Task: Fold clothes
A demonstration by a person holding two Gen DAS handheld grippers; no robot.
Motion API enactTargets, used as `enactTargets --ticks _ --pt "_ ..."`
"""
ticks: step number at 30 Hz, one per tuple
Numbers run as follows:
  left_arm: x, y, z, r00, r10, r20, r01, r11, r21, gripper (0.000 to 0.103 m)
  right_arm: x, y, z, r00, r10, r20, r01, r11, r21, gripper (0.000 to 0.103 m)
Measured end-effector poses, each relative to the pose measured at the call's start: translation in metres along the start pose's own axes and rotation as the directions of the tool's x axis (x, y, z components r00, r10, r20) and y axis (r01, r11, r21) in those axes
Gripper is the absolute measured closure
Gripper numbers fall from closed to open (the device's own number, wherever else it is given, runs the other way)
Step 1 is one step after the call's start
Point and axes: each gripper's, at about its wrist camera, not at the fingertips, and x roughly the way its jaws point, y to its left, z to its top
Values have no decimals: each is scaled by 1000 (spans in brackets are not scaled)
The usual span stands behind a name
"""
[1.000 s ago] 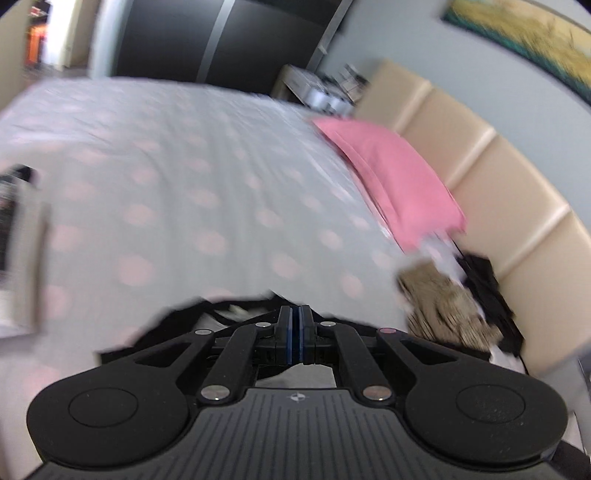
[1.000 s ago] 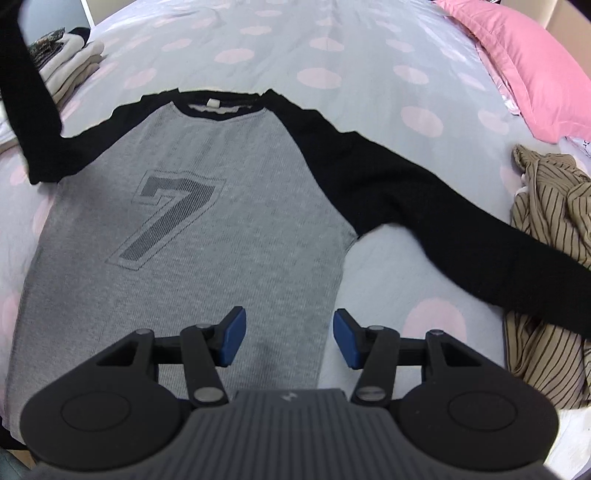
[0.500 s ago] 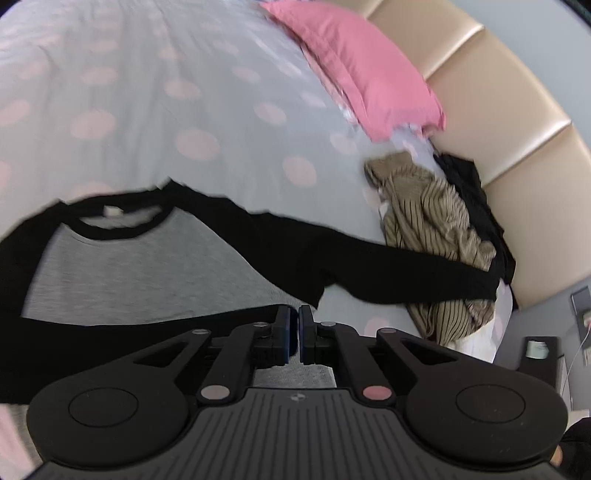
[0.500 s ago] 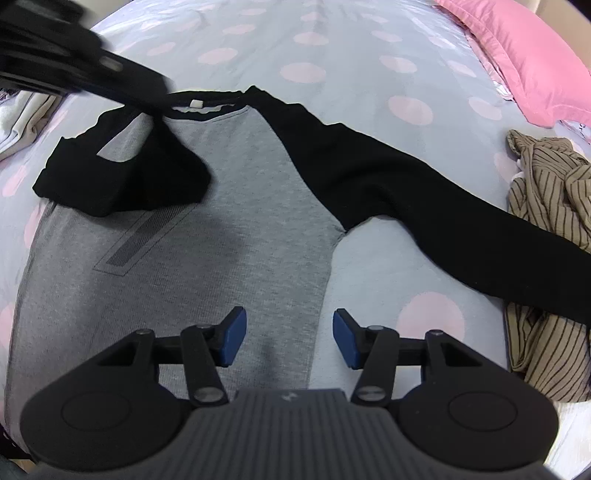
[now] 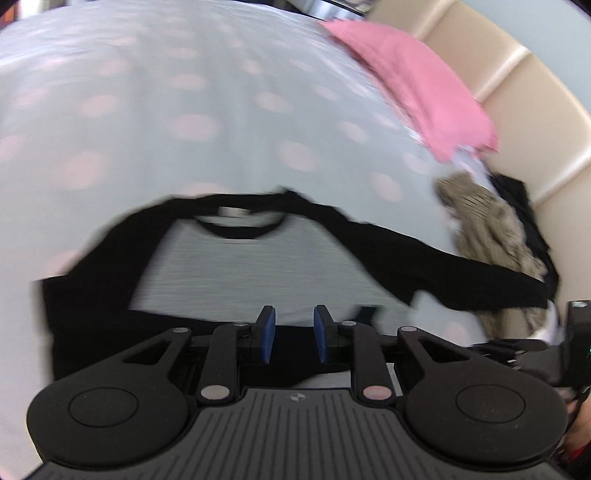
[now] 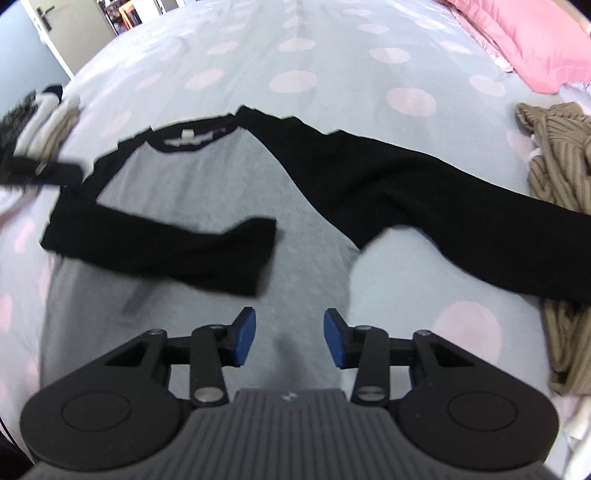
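Observation:
A grey shirt with black sleeves (image 6: 221, 192) lies flat on the bed, collar away from me. Its left sleeve (image 6: 166, 254) lies folded across the chest. Its right sleeve (image 6: 443, 206) stretches out to the right. My right gripper (image 6: 288, 338) is open and empty above the shirt's lower part. My left gripper (image 5: 290, 332) is open and empty above the folded sleeve; the shirt (image 5: 251, 269) shows blurred in that view.
The bedsheet (image 6: 295, 48) is grey with pink dots. A crumpled brown striped garment (image 6: 554, 155) lies at the right under the sleeve's end. A pink pillow (image 6: 517, 33) lies at the far right. Folded clothes (image 6: 44, 125) sit at the left edge.
My left gripper carried the left sleeve over the chest, opened and let it go. The sleeve now lies across the shirt. My right gripper stayed open.

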Motion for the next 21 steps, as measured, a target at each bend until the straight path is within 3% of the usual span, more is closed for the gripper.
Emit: enactTargets --ticks 4,8,14,17,19,21 --pt "-13 44 -1 998 54 35 -51 995 -85 83 9 5 18 999 39 14 -39 999 12 59" --pt "-20 83 -2 993 96 65 -84 982 -169 83 23 4 43 999 21 30 -21 1000 1 59" --pt "-31 142 -3 982 162 102 -126 947 -295 81 58 -12 60 999 31 -18 -31 999 32 59" --pt "-25 157 2 975 184 126 -135 936 -324 71 70 -15 59 996 83 -30 -81 994 75 59" --pt "-21 168 5 970 196 142 -137 930 -342 70 74 -11 59 995 93 -33 -90 993 78 59" --pt "-10 172 8 972 201 118 -153 931 -331 68 76 -6 60 994 101 -30 -99 993 67 79"
